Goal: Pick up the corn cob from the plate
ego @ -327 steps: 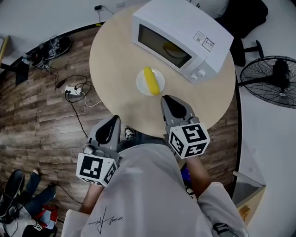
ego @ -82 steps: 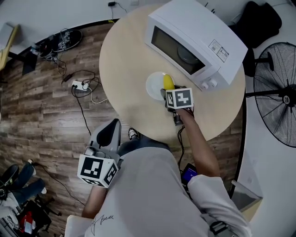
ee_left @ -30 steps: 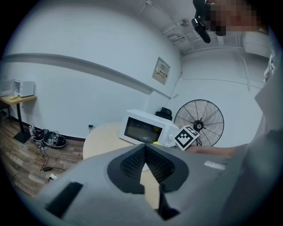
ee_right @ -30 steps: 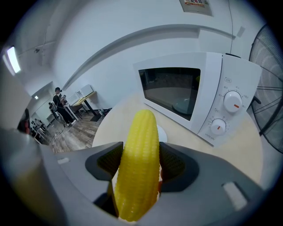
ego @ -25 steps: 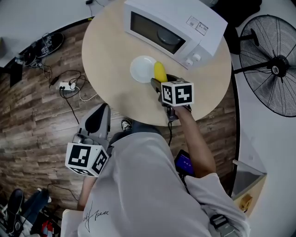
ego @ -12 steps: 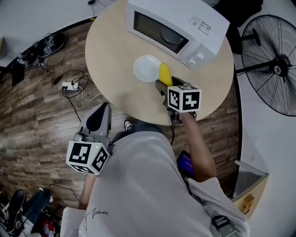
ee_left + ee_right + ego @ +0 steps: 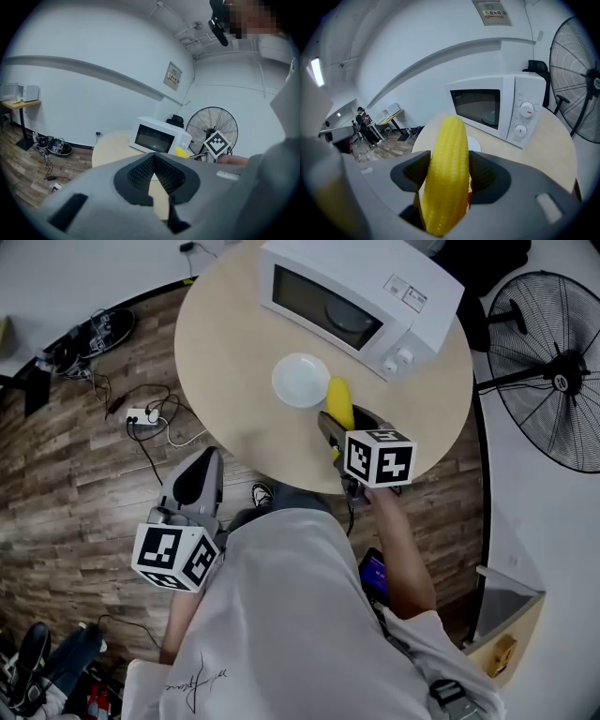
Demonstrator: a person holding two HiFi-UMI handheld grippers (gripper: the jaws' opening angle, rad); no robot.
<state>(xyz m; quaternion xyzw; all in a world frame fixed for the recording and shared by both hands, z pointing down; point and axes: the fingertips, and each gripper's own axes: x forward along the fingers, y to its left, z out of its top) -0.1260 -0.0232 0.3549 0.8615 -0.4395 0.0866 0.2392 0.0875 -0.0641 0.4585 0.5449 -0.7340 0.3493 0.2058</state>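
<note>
**Right fingers** point(image 7: 485, 174). The 2 ribbed pads of the right gripper point(image 7: 449, 176) stand partly apart and press on the sides of the corn cob point(image 7: 450, 154). They grip it near its lower end, so its rounded tip juts forward and upward past the fingertips.

**Corn cob.** The yellow cob is off the plate point(image 7: 300, 381), held in the air just beside the plate's right rim as the head view shows it. The white plate carries nothing.

**Left fingers** point(image 7: 140, 173). The pads of the left gripper point(image 7: 154, 154) meet at their tips with nothing between them. This gripper hangs well apart from the plate, off the near edge of the bench point(image 7: 234, 352) and over the wooden floor point(image 7: 84, 474).

**Surroundings, placed from the plate.** The plate lies on the round, pale bench. A white microwave point(image 7: 361, 301) stands just behind the plate with its door closed and its 2 dials at the right end. A black floor fan point(image 7: 553, 381) stands well to the right of the plate, beyond the bench. A power strip point(image 7: 141, 415) with cables lies on the floor well to the left of the plate.
</note>
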